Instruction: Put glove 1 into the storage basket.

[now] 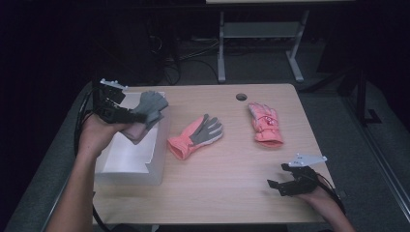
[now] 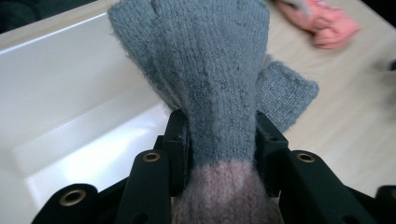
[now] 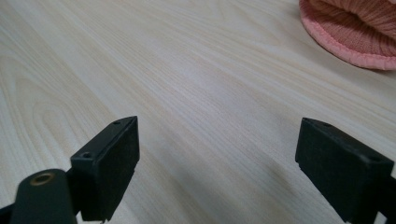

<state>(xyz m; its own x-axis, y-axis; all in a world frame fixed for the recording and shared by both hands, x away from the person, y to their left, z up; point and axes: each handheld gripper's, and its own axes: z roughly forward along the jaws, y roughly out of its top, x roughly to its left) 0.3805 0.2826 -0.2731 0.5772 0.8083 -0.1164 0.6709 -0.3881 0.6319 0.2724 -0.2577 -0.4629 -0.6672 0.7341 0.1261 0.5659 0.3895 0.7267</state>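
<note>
While the left gripper (image 1: 126,116) pinches a grey knit glove (image 2: 205,74) above the white box (image 1: 126,159) at nine o'clock, loose wool could slip; right fingers (image 3: 112,163) gape empty.

grey glove (image 2: 210,70): looking fuzzy knitted wool, matt
white box (image 2: 70,93): showing smooth, slightly glossy plastic
table (image 3: 196,93): showing pale wood grain, smooth
pink gloves (image 1: 196,137): looking soft matt cloth

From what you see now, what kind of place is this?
Probably a lab or workshop for recording: a wooden table with a cable hole, bundled cables on the floor, and the metal legs of another desk behind.
</note>
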